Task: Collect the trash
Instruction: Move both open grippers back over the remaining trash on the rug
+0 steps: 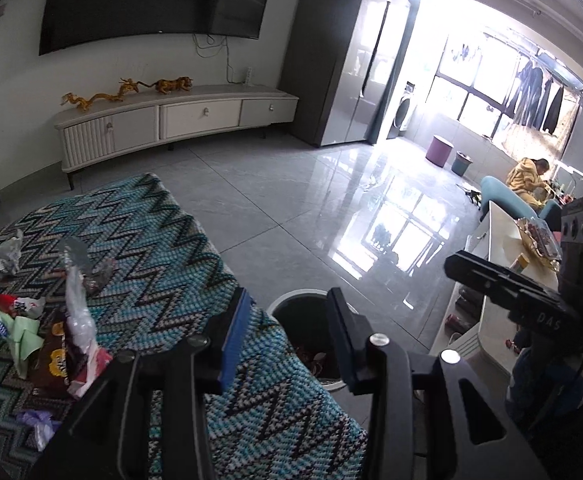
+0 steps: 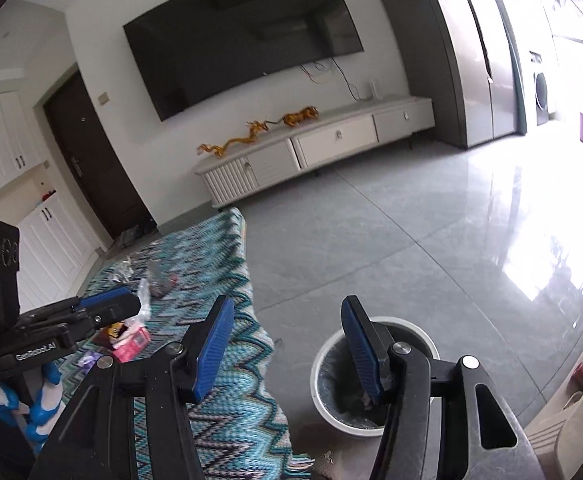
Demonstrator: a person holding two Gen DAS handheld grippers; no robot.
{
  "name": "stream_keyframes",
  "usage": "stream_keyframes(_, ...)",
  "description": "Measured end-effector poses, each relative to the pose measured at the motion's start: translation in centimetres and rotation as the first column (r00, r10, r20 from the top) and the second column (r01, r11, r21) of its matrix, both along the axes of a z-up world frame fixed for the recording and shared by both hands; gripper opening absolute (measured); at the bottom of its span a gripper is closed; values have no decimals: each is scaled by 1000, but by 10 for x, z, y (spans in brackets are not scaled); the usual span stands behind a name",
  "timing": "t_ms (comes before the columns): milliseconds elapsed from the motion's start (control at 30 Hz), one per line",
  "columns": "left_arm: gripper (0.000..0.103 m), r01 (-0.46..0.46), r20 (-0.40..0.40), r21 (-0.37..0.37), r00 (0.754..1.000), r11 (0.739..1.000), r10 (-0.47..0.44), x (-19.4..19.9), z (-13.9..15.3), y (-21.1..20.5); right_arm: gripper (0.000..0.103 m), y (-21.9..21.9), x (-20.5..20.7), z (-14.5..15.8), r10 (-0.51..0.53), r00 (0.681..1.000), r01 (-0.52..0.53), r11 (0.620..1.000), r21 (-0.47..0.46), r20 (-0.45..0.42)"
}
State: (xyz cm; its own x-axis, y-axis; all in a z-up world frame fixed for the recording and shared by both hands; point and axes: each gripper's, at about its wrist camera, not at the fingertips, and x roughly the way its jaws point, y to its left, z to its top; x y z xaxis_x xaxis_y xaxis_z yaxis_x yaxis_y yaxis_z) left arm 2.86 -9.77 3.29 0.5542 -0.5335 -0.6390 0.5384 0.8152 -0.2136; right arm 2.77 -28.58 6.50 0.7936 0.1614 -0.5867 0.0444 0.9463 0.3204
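Note:
Trash lies on a table under a teal zigzag cloth (image 1: 163, 248): a brown snack bag (image 1: 53, 356), a clear plastic wrapper (image 1: 76, 300), green paper (image 1: 21, 330), a crumpled silver wrapper (image 1: 7, 256) and purple plastic (image 1: 37, 424). A white trash bin (image 1: 305, 324) stands on the floor beside the table's right edge; it also shows in the right wrist view (image 2: 331, 384). My left gripper (image 1: 287, 336) is open and empty over the table edge and bin. My right gripper (image 2: 287, 344) is open and empty above the bin. The trash pile (image 2: 131, 336) lies to its left.
A white TV cabinet (image 1: 179, 120) with gold dragon figures stands against the far wall under a big TV. Grey tiled floor (image 1: 291, 200) lies between. A white table (image 1: 499, 248) with snacks is at the right. A person sits far right by the balcony.

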Motion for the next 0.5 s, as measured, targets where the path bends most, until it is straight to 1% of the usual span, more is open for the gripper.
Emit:
stream_keyframes(33,46,-18,8,-3,1000,1000,18,0,2,9,55,4,-2,6,9,1000,-9,1000,-5,13)
stream_keyframes(67,47,-43,17,-4,999,999,43,-2,3,21,55,10,-4,13,20,999,-20,1000,-10,27)
stream_keyframes(233,47,-161,23,-26,987,987,162,-8,6,83,59,35,-10,37,80,994,-77,996,-36,78)
stream_keyframes(400,47,-283,50,-47,957,958,285,-19,13,148,59,60,-12,54,131,985,-126,990,-55,111)
stream_keyframes(500,47,-339,59,-55,938,939,341,-24,17,181,59,73,-12,63,169,977,-162,985,-64,128)
